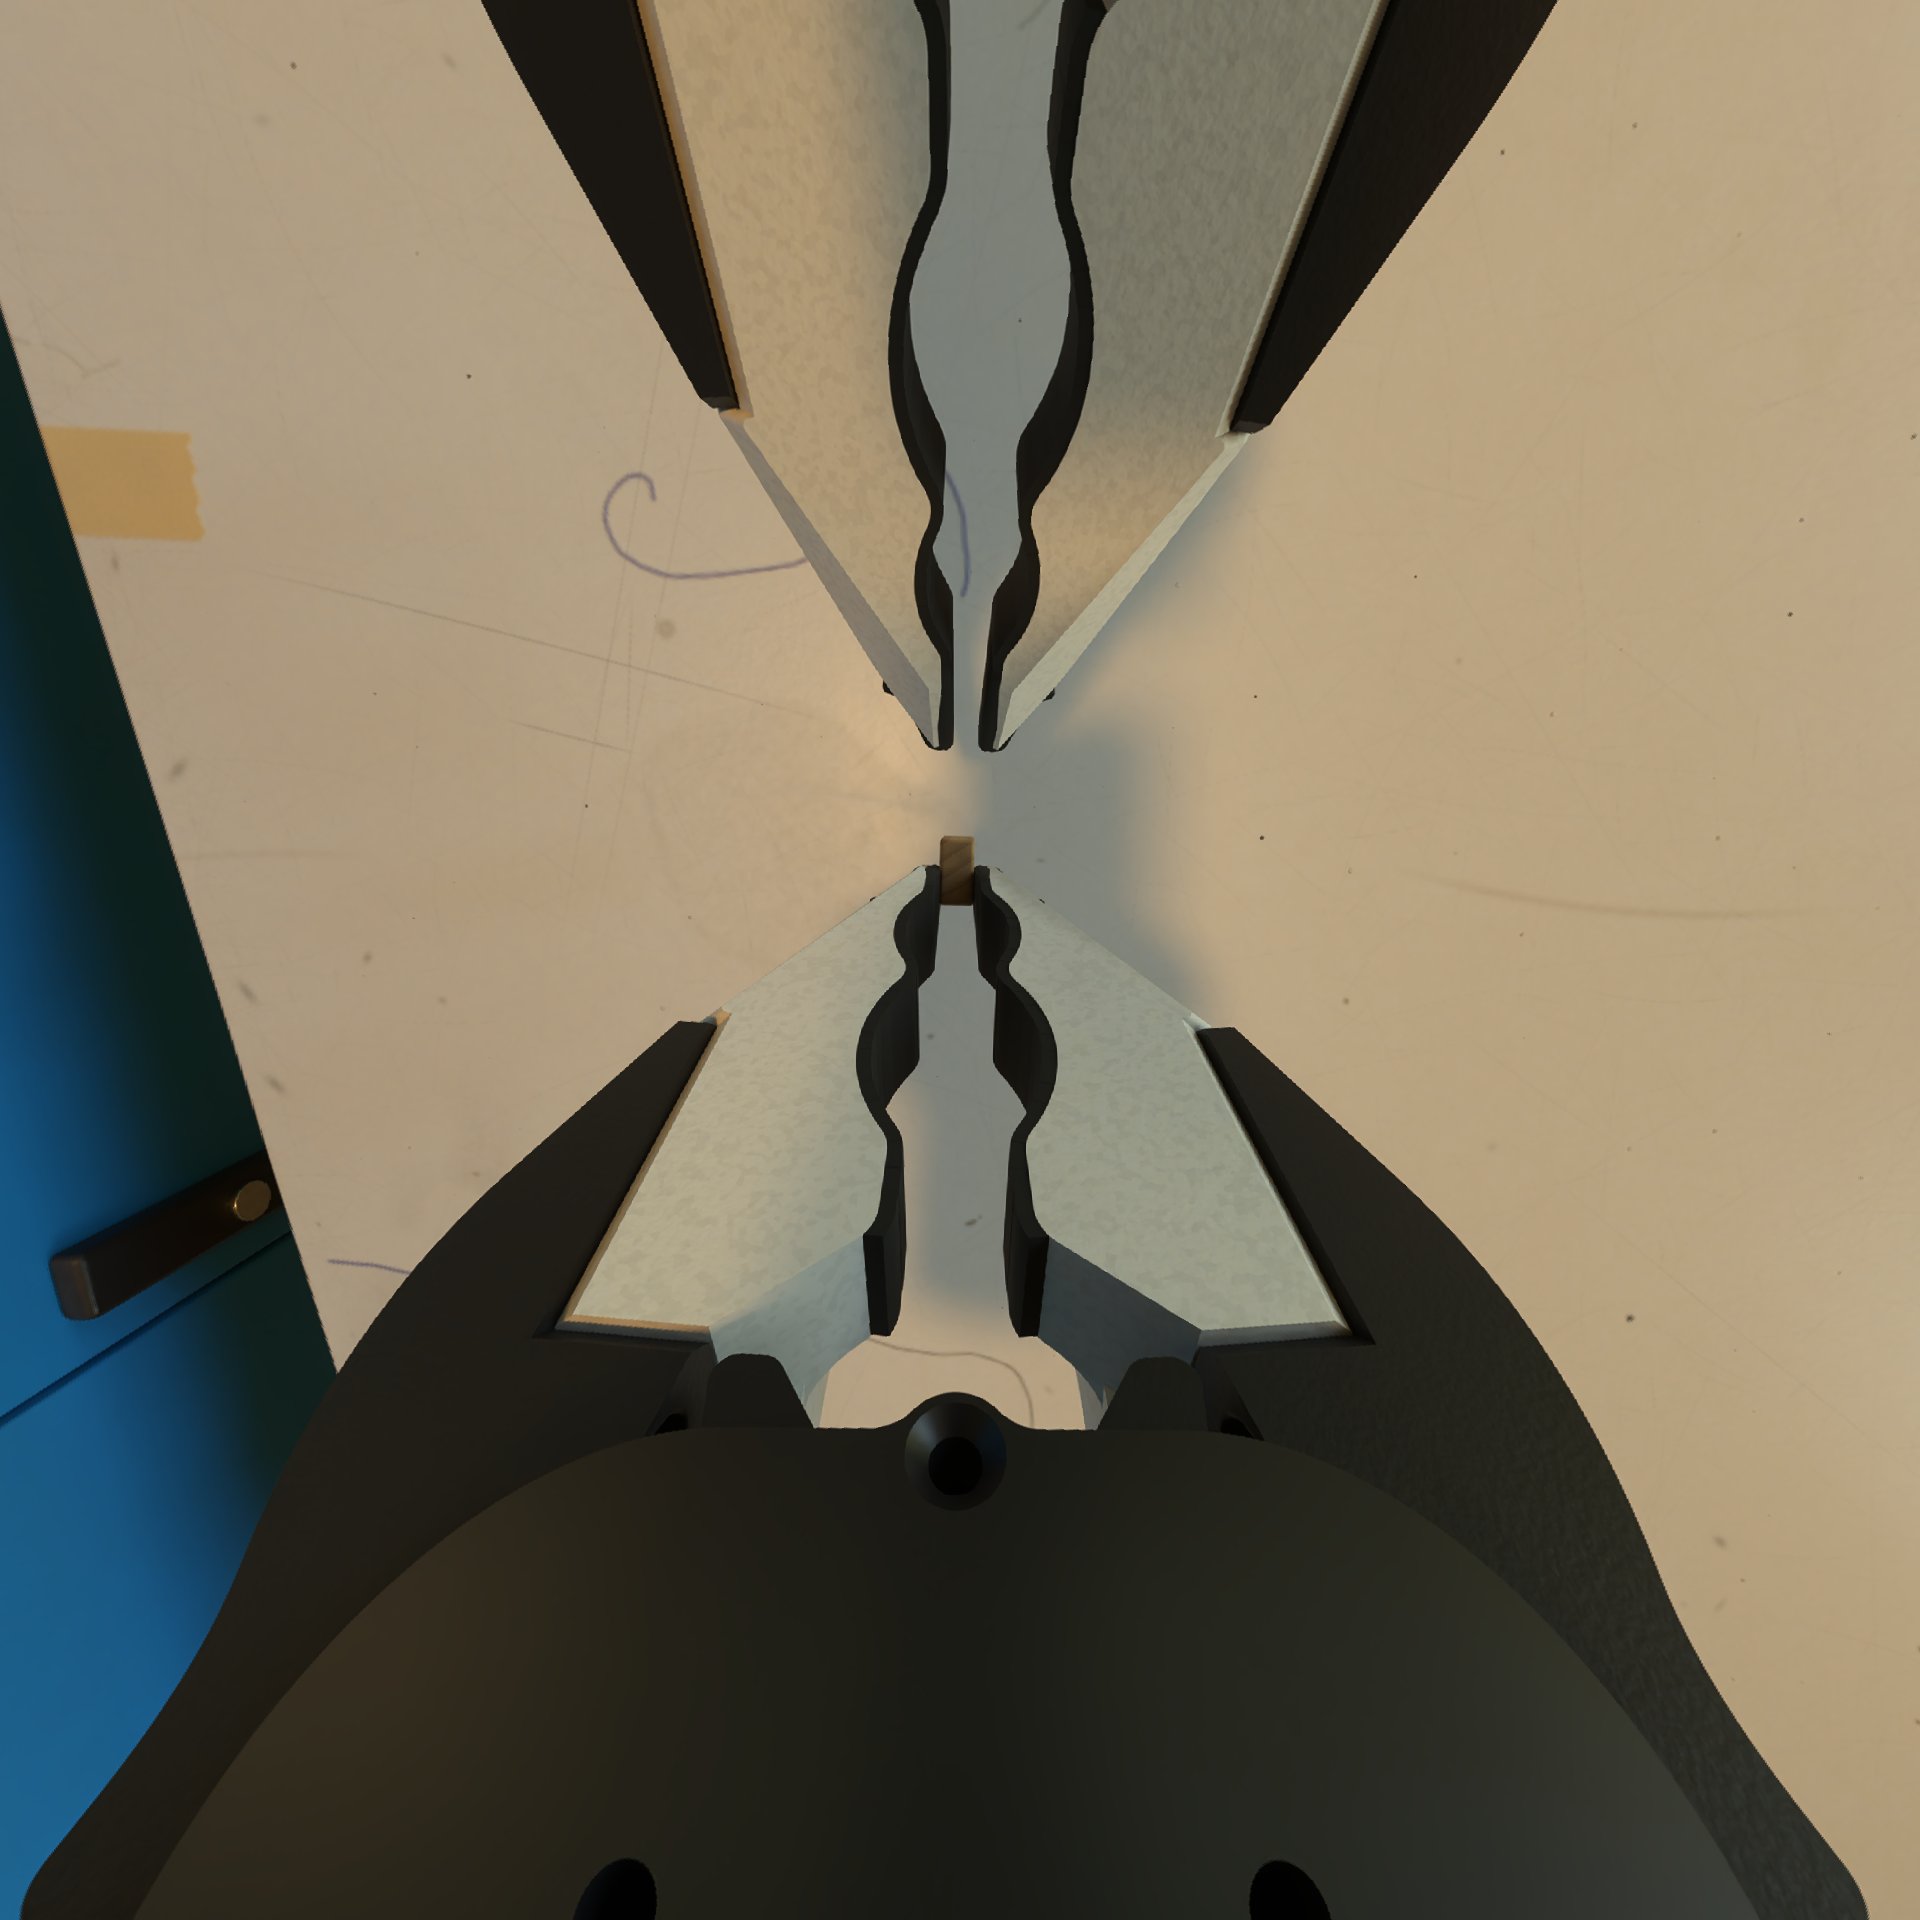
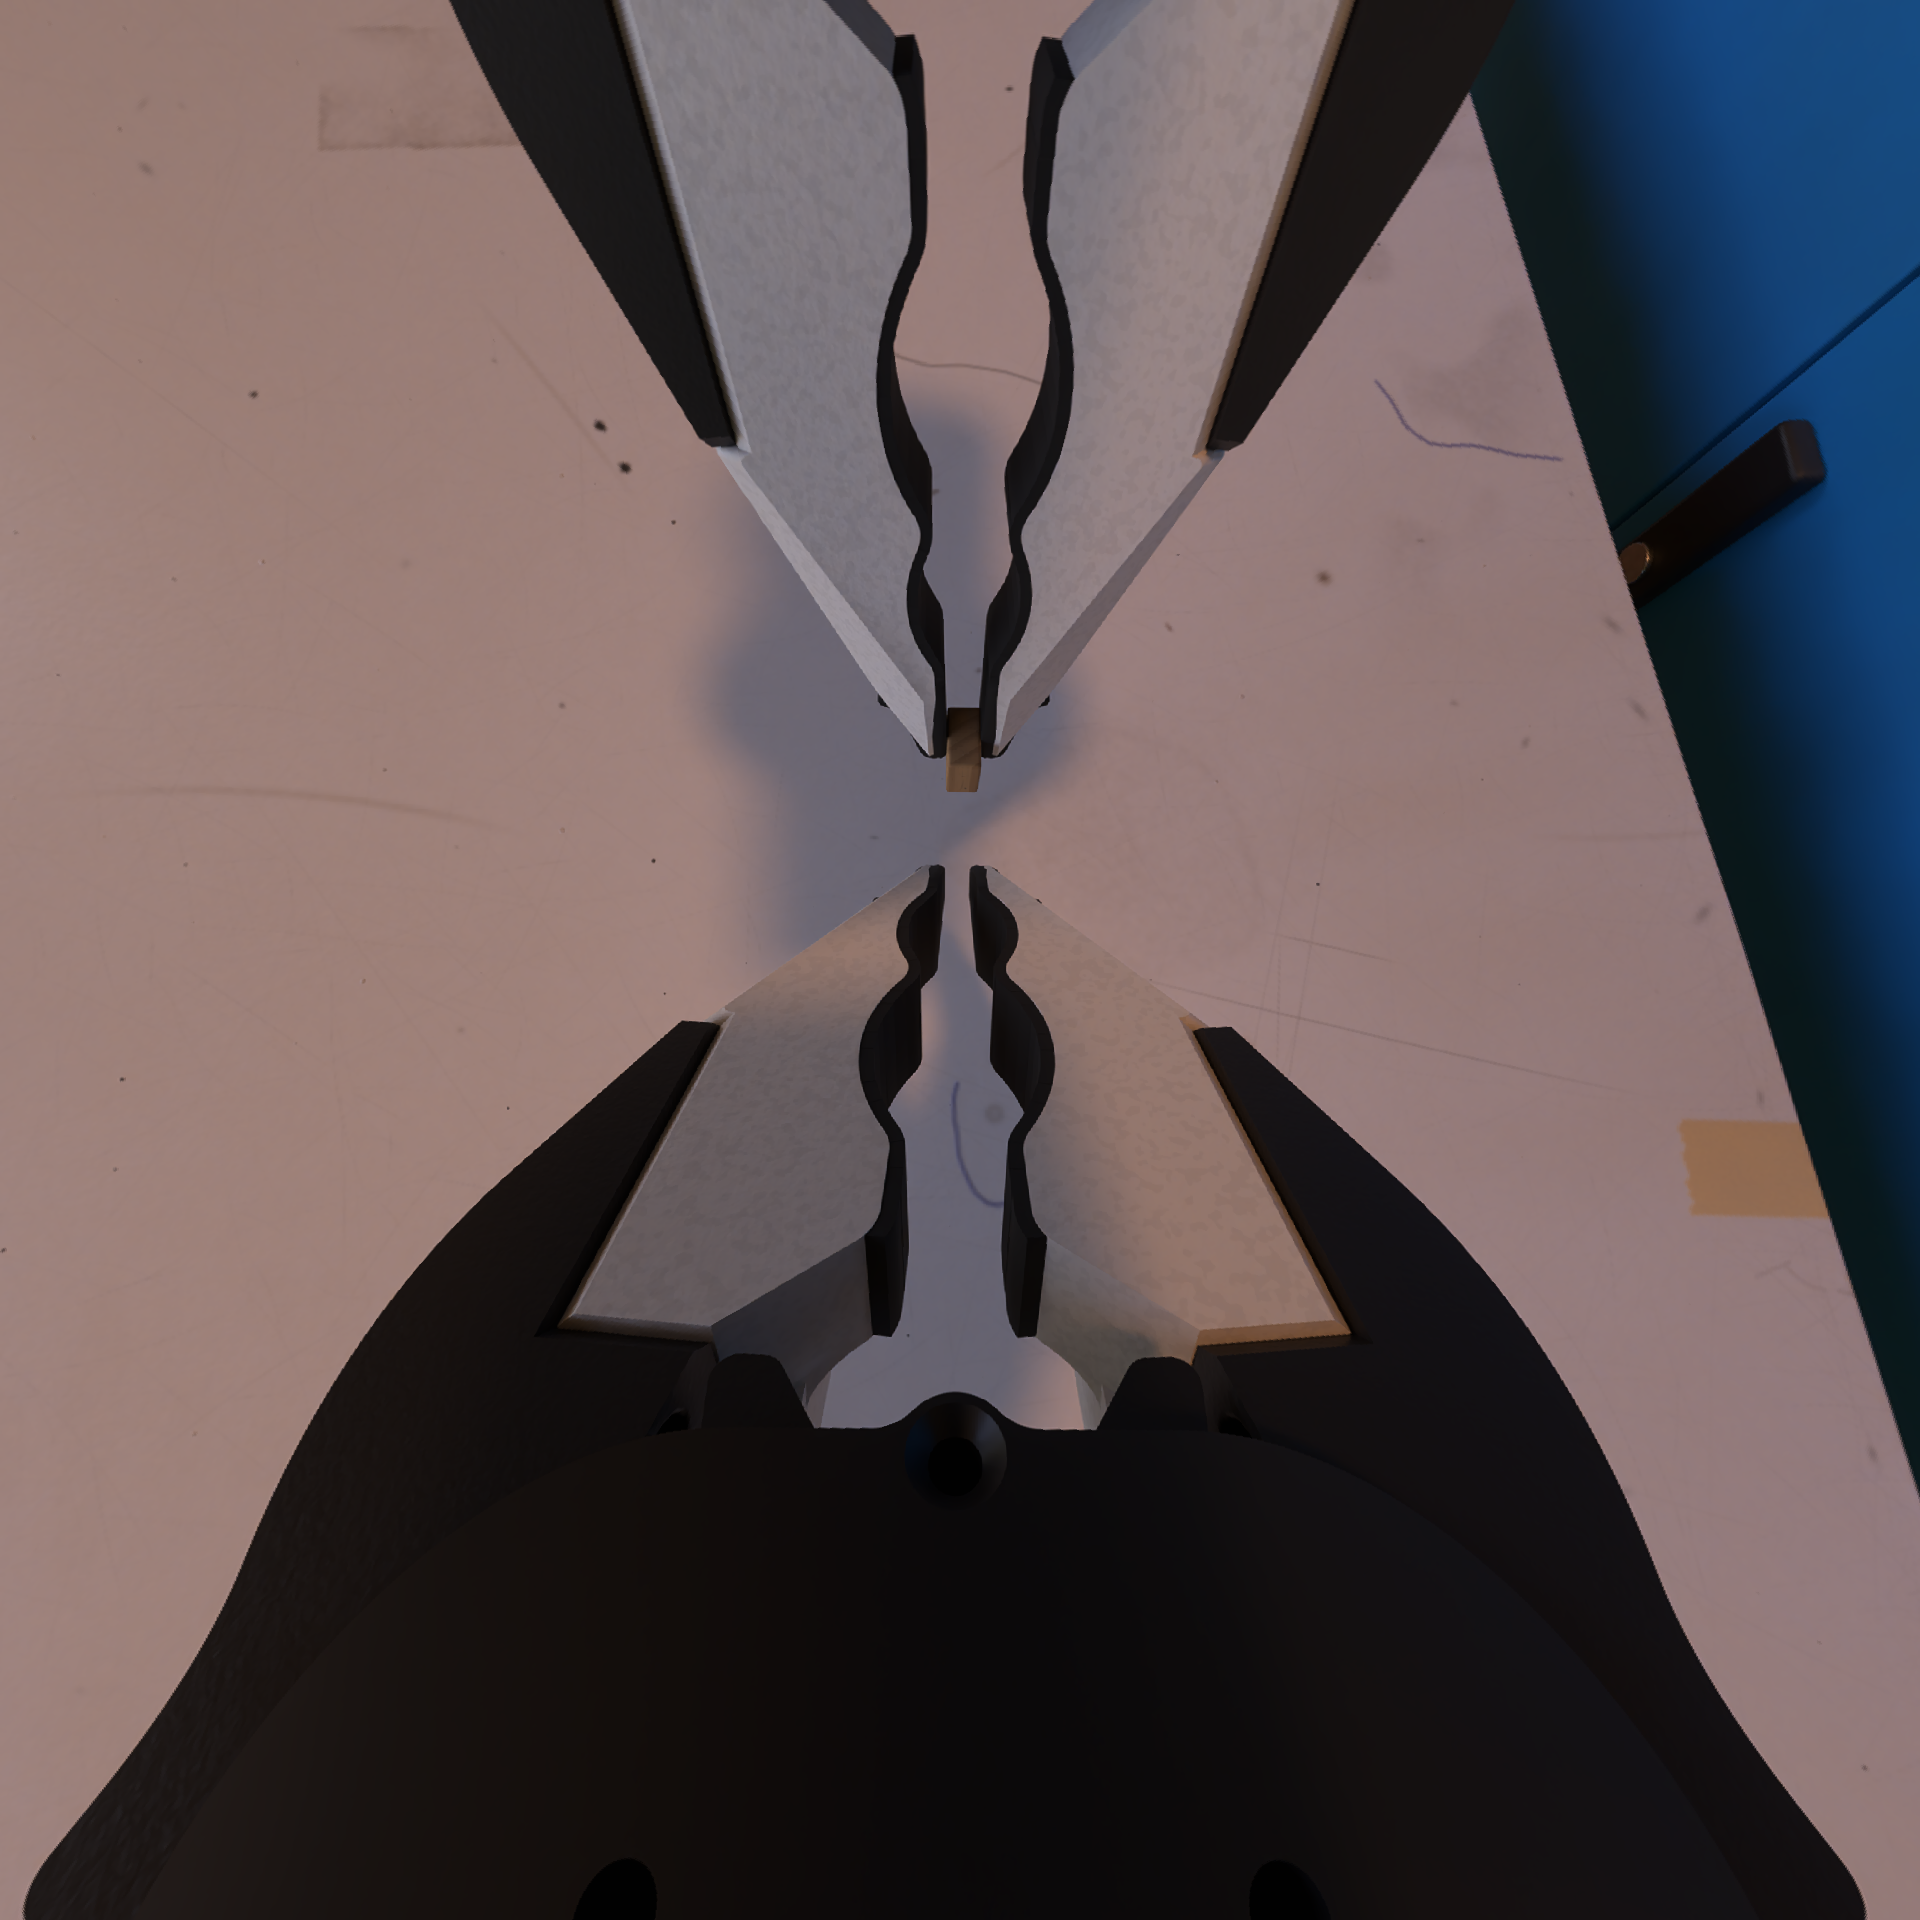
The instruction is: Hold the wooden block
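Observation:
A small wooden block [image 1: 956, 860] is pinched between the tips of my left gripper [image 1: 956, 883], with its far end sticking out past the fingertips, above a pale table [image 1: 1455, 727]. In the right wrist view the block [image 2: 963, 764] shows in the left gripper [image 2: 964, 750] at the top. My right gripper [image 2: 957, 878] faces it tip to tip, a short gap away from the block. Its jaws are closed down to a slim slit with nothing between them. It also shows at the top of the left wrist view [image 1: 966, 740].
A blue cabinet [image 1: 94, 935] with a dark bar handle [image 1: 156, 1236] stands along the table's edge; it also shows in the right wrist view [image 2: 1766, 312]. A strip of tan tape [image 1: 130, 483] and pen scribbles [image 1: 665, 540] mark the table.

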Controlling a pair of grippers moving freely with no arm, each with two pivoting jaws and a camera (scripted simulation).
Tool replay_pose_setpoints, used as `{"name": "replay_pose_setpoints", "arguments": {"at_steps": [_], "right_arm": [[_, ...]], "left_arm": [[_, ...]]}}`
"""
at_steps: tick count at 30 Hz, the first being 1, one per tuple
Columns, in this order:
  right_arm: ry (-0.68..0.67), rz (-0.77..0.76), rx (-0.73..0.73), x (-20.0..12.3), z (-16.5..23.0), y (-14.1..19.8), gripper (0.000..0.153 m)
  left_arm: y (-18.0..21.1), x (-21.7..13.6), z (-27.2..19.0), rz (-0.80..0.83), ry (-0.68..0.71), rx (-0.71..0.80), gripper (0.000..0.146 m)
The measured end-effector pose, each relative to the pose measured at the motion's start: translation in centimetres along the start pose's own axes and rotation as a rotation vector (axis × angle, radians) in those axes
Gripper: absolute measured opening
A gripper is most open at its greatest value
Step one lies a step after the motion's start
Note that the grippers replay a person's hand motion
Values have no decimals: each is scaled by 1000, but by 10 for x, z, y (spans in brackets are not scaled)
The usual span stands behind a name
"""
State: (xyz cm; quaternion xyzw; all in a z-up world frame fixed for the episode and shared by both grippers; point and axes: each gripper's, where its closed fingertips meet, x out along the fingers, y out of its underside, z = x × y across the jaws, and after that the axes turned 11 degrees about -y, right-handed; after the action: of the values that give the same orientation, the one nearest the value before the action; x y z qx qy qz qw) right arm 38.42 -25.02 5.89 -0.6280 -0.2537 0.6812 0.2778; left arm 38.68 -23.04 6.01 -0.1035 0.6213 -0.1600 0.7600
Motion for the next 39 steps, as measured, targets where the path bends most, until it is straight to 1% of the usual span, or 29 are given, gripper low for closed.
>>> {"name": "replay_pose_setpoints", "arguments": {"at_steps": [7,14,21,30,39], "right_arm": [[7,-9,14,-2,0,-1,7],[-14,-6,54,-2,0,5,8],[-34,-11,62,-2,2,5,3],[-85,-40,122,0,2,5,4],[-143,-72,201,-1,3,3,1]], "left_arm": [[0,-1,1,5,-13,-6,6],[1,-1,1,12,-16,-3,6],[0,-1,1,15,-12,-1,6],[1,-1,1,21,-25,24,6],[0,-2,2,29,-52,46,6]]}}
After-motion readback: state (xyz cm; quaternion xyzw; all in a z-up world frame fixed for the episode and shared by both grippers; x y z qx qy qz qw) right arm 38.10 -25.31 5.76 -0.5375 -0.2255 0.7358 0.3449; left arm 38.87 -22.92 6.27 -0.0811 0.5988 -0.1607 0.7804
